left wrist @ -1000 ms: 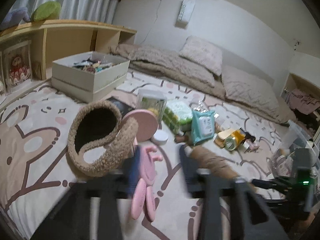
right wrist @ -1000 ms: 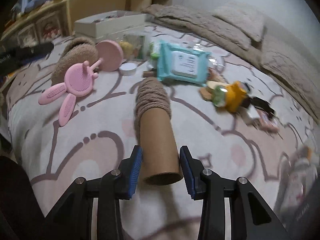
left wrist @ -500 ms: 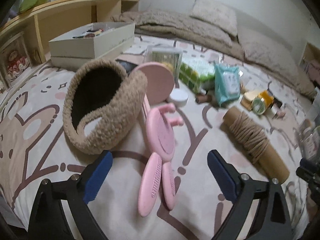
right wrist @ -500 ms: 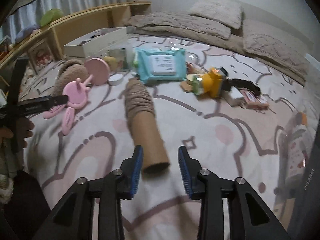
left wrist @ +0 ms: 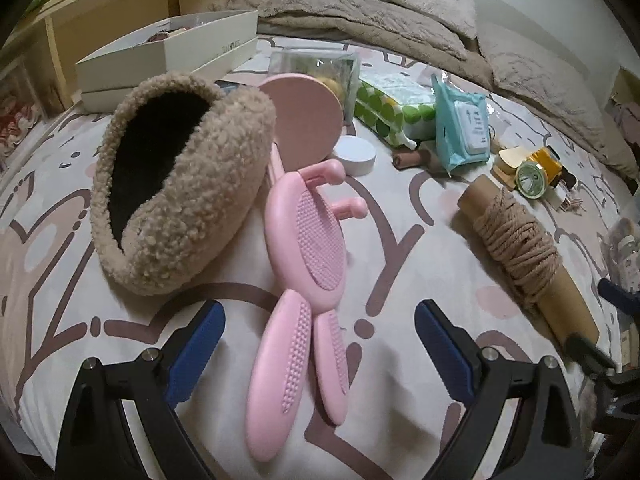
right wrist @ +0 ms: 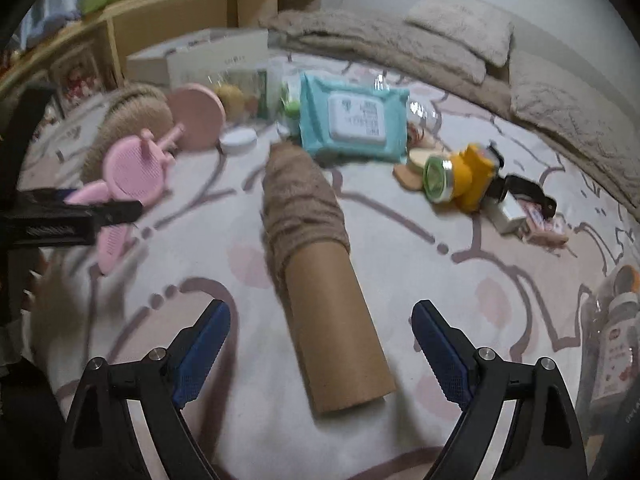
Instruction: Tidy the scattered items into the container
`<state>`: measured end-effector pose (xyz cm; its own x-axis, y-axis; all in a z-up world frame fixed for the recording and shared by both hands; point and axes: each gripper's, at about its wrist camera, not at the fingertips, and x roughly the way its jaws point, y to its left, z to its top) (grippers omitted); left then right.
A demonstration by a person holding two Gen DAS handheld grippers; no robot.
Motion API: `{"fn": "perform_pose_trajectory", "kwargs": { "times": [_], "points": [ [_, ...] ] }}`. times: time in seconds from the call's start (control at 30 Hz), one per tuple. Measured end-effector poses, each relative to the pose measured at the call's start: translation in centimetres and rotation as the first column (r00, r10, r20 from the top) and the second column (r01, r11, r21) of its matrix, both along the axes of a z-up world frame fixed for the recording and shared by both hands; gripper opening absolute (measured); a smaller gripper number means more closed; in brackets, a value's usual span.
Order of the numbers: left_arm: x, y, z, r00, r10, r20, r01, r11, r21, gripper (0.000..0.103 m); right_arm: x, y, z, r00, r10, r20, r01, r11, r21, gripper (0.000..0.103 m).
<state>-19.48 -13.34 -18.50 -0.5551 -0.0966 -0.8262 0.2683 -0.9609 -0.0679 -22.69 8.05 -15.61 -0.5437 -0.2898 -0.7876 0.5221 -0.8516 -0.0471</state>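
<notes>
A fuzzy tan basket (left wrist: 176, 208) lies tipped on the bed, its dark mouth facing left. A pink bunny-shaped brush (left wrist: 308, 268) lies beside it. My left gripper (left wrist: 318, 344) is open, its jaws on either side of the brush's ears. A cardboard tube wound with tan twine (right wrist: 316, 276) lies on the sheet; it also shows in the left wrist view (left wrist: 520, 256). My right gripper (right wrist: 320, 344) is open with the tube's near end between the jaws, not touching.
A pink round mirror (left wrist: 308, 120), white jar lid (left wrist: 356, 156), green-dotted tissue pack (left wrist: 392, 108), teal wipes pack (right wrist: 356, 120), yellow flashlight (right wrist: 460, 176) and small items lie scattered. A white box (left wrist: 168, 56) stands at the back left by a wooden shelf (left wrist: 132, 8).
My right gripper opened wide around the tube and came closer to it. My left gripper moved forward and down over the pink brush.
</notes>
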Motion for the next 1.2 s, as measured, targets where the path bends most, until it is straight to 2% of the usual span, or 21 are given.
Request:
{"fn": "perform_pose_trajectory", "kwargs": {
  "times": [0.03, 0.07, 0.1, 0.13, 0.17, 0.2, 0.27, 0.37, 0.47, 0.53, 0.7, 0.9, 1.03, 1.2],
  "points": [
    [-0.2, 0.0, -0.1, 1.0, -0.005, 0.003, 0.005, 1.0, 0.007, 0.094, -0.2, 0.1, -0.4, 1.0, -0.006, 0.001, 0.006, 1.0, 0.017, 0.092],
    [-0.3, 0.1, -0.2, 1.0, -0.012, 0.007, 0.012, 1.0, 0.012, 0.087, -0.4, 0.2, -0.8, 1.0, -0.015, -0.001, 0.015, 0.999, 0.031, 0.09],
    [-0.5, 0.2, -0.3, 1.0, -0.023, 0.011, 0.023, 1.0, 0.017, 0.08, -0.5, 0.4, -1.1, 1.0, -0.021, -0.001, 0.021, 0.999, 0.039, 0.084],
    [-0.7, 0.3, -0.5, 0.999, -0.035, 0.017, 0.035, 0.999, 0.02, 0.065, -0.6, 0.5, -1.4, 1.0, -0.016, 0.014, 0.016, 0.999, 0.04, 0.056],
    [-0.9, 0.4, -0.7, 0.999, -0.043, 0.029, 0.043, 0.999, 0.014, 0.052, -0.8, 0.7, -1.6, 0.999, -0.009, 0.036, 0.008, 0.999, 0.039, 0.052],
    [-1.0, 0.5, -0.8, 0.998, -0.048, 0.035, 0.047, 0.999, 0.006, 0.045, -0.7, 0.8, -1.6, 0.999, -0.006, 0.039, 0.005, 0.999, 0.04, 0.052],
    [-1.0, 0.5, -0.9, 0.998, -0.051, 0.041, 0.051, 0.999, -0.001, 0.024, -0.2, 0.7, -1.3, 1.0, 0.011, 0.027, -0.013, 0.999, 0.05, 0.049],
    [-0.8, 0.3, -0.7, 0.998, -0.06, 0.022, 0.059, 0.997, 0.042, 0.019, 0.5, 0.7, -0.8, 0.999, 0.036, 0.031, -0.038, 0.998, 0.05, 0.047],
    [-0.5, 0.7, -0.5, 0.997, -0.08, 0.007, 0.079, 0.996, 0.046, 0.014, 1.0, 1.3, -0.3, 0.999, 0.038, 0.031, -0.039, 0.998, 0.04, 0.046],
    [-0.2, 1.2, -0.2, 0.996, -0.091, -0.002, 0.091, 0.995, 0.04, 0.014, 1.2, 2.3, 0.0, 0.999, 0.028, 0.042, -0.028, 0.999, 0.014, 0.046],
    [0.8, 2.6, 0.4, 0.99, -0.134, -0.034, 0.136, 0.986, 0.097, 0.015, 1.3, 5.4, 0.4, 0.996, -0.027, 0.087, 0.029, 0.999, -0.03, 0.046],
    [1.9, 5.1, 1.3, 0.974, -0.212, -0.078, 0.223, 0.961, 0.165, 0.015, 2.4, 8.6, 1.7, 0.992, -0.1, 0.078, 0.103, 0.994, -0.041, 0.046],
    [2.8, 7.8, 1.9, 0.95, -0.294, -0.106, 0.309, 0.933, 0.183, 0.015, 2.9, 10.0, 2.3, 0.989, -0.135, 0.065, 0.138, 0.989, -0.051, 0.046],
    [4.4, 11.5, 2.0, 0.897, -0.425, -0.123, 0.442, 0.875, 0.201, 0.015, 3.5, 11.1, 2.2, 0.986, -0.153, 0.066, 0.155, 0.987, -0.026, 0.046]
  ]
}}
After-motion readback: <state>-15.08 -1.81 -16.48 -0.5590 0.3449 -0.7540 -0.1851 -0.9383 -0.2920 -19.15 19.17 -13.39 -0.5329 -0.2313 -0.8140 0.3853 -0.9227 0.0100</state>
